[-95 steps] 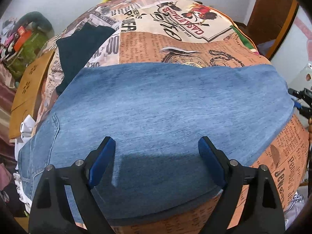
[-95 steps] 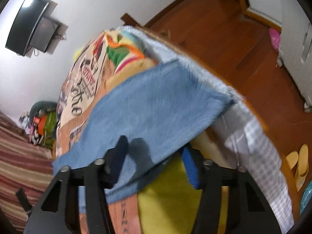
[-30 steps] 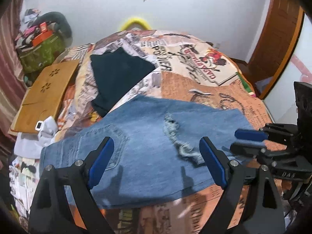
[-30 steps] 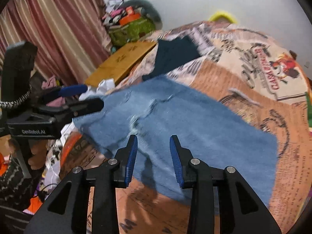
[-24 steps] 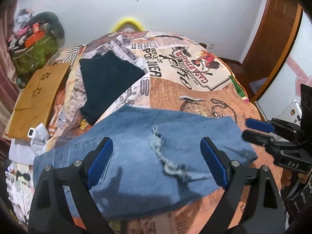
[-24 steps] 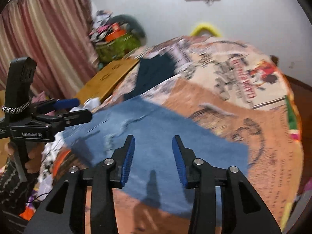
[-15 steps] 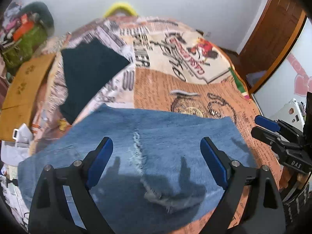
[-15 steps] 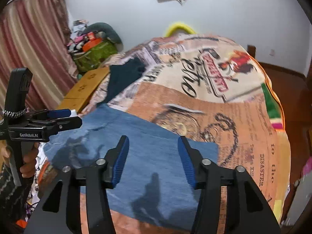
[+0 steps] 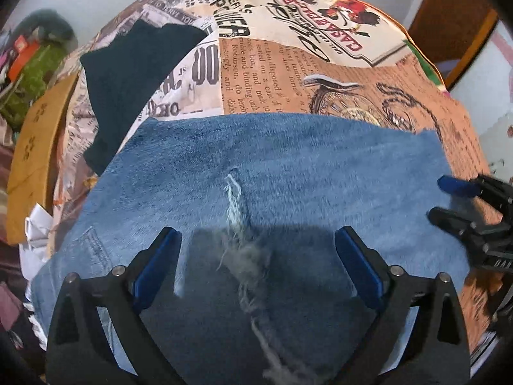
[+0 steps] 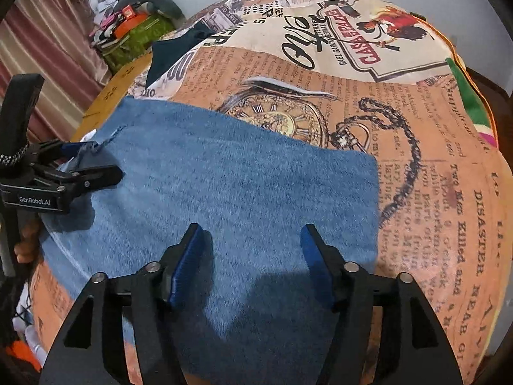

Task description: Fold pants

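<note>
At your far left, a tan wooden board with flower cut-outs leans off the edge of the bed, its lower end lost behind crumpled white cloth. Next comes a dark navy folded garment lying flat on the newspaper-print bedspread, its lower corner just beside the pants. The faded blue denim pants lie spread across the near half of the bedspread, with a frayed rip running down the middle; their near edge is cut off below both views, so you cannot see how the fold lies there. Your left gripper hovers over the rip with its blue-padded fingers spread wide, holding nothing. Your right gripper is likewise spread apart above the right end of the denim, gripping nothing. From the right camera, the left gripper's tip seems to press on the cloth's left edge, though blur makes contact uncertain. The bedspread's right side curves out of frame
</note>
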The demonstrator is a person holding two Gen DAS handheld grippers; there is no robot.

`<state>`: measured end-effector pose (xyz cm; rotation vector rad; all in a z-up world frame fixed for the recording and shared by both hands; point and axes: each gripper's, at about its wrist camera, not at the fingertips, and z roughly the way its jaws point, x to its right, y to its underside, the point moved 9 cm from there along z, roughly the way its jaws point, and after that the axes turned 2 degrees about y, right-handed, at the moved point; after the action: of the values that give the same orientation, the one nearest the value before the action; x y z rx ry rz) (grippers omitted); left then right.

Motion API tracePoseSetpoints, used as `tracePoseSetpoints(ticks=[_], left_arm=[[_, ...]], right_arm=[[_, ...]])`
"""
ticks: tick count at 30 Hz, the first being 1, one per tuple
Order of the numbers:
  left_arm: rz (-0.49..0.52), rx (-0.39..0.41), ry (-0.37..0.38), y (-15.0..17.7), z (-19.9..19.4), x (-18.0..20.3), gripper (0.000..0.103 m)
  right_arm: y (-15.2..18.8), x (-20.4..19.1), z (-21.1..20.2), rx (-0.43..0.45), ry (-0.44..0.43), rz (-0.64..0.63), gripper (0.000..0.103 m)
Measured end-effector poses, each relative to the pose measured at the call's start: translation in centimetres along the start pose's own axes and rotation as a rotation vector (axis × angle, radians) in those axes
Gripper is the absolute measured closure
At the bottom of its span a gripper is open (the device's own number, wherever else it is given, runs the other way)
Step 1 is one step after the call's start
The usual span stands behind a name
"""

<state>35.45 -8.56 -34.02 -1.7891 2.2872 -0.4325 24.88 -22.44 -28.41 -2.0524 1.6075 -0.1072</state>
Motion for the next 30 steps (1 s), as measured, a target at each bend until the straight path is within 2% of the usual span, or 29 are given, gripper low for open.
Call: tracePoseSetpoints(ticks=[3, 8, 15, 21, 27, 30], left_arm=[[0.013, 0.017, -0.009, 1.0, -0.8, -0.1, 0.003], [-0.022, 0.043, -0.010, 2.3, -2.0, -0.6, 0.003], [-0.037, 0.078, -0.006, 4.0, -3.8, -1.1, 0.003], [-0.079, 0.100, 0.005, 4.7, -5.2, -1.7, 0.004], [-0.077, 0.167, -0.068, 5.1, -7.9, -3.1, 0.004], [-0.117, 0.205, -0.070, 5.3, -9.7, -4.7, 0.004]], right_arm=[[0.9, 0.5, -0.7, 0.003, -0.010, 0.012, 0.041], [2.6, 1.0, -1.7, 0.015, 0.002, 0.036, 0.041], [3.6, 0.9, -2.5, 0.043, 0.051, 0.046, 0.041], [3.4, 0.9, -3.2, 0.052, 0.110, 0.053, 0.039], [2.6, -0.1, -4.5, 0.072, 0.136, 0.022, 0.039], [1.6, -1.3, -5.4, 0.103, 0.130, 0.001, 0.038]])
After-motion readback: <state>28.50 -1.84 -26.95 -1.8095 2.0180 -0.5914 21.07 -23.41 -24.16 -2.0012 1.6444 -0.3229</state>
